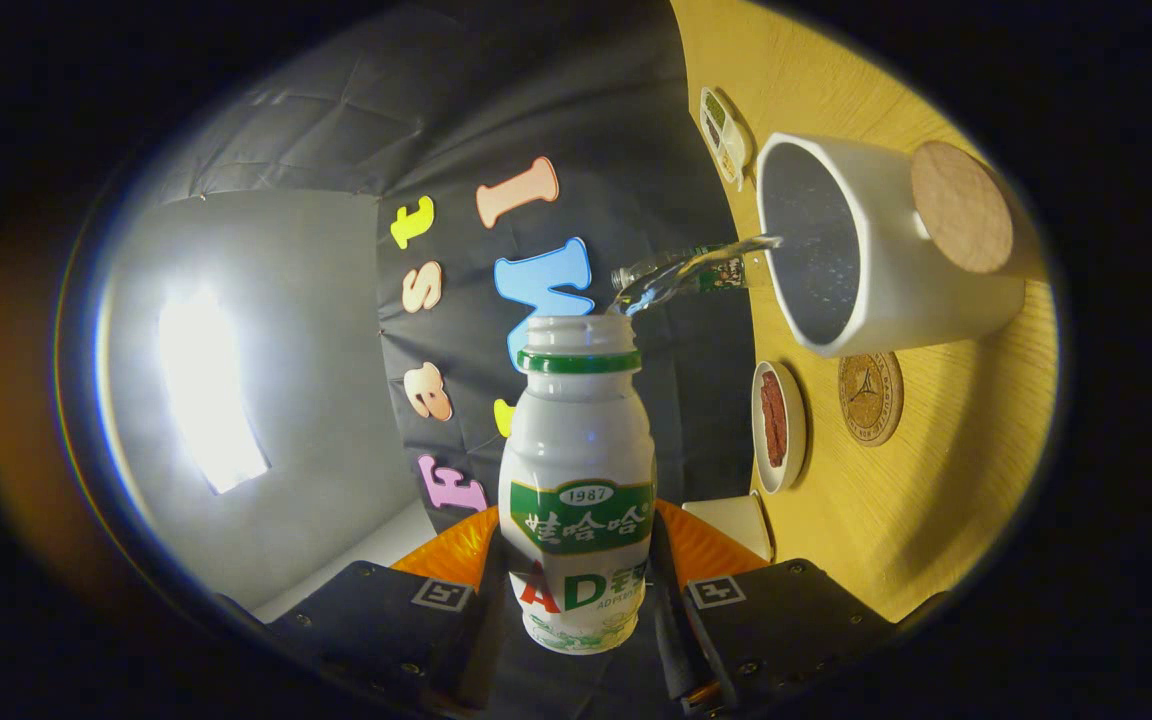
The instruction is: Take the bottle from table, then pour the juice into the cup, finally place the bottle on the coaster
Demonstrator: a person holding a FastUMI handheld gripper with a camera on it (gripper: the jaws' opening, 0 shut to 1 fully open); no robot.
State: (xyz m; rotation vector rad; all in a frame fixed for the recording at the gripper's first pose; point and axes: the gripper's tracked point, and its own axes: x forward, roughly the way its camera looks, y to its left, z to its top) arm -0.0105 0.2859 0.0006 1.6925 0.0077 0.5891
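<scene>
Bottle (pixel 577 480) sits clamped between my gripper (pixel 576 590) fingers, both pressing on its lower body, one at each side. I have it tipped over sideways, so the wooden table (pixel 936 480) reads as a wall standing off to one side of it. Its cap is off, and a clear stream of liquid (pixel 696 268) arcs from the open neck into the mouth of a white cup (pixel 886 270) standing on that table beyond the fingers.

I judge this as the middle step, pouring. Clear drops speckle the cup's dark inside; how full it is I cannot tell, nor how much is left in the opaque bottle.

Next I would need to bring the bottle back upright to stop the flow, then carry it to the round cork coaster (pixel 871 397) with a stamped emblem, lying just beside the cup's base.

Also on the table: a small dish (pixel 779 425) holding something reddish near the coaster, a sectioned tray (pixel 722 133) with small bits of food beyond the cup, and a round wooden disc (pixel 961 206) overlapping the cup's far end.
</scene>
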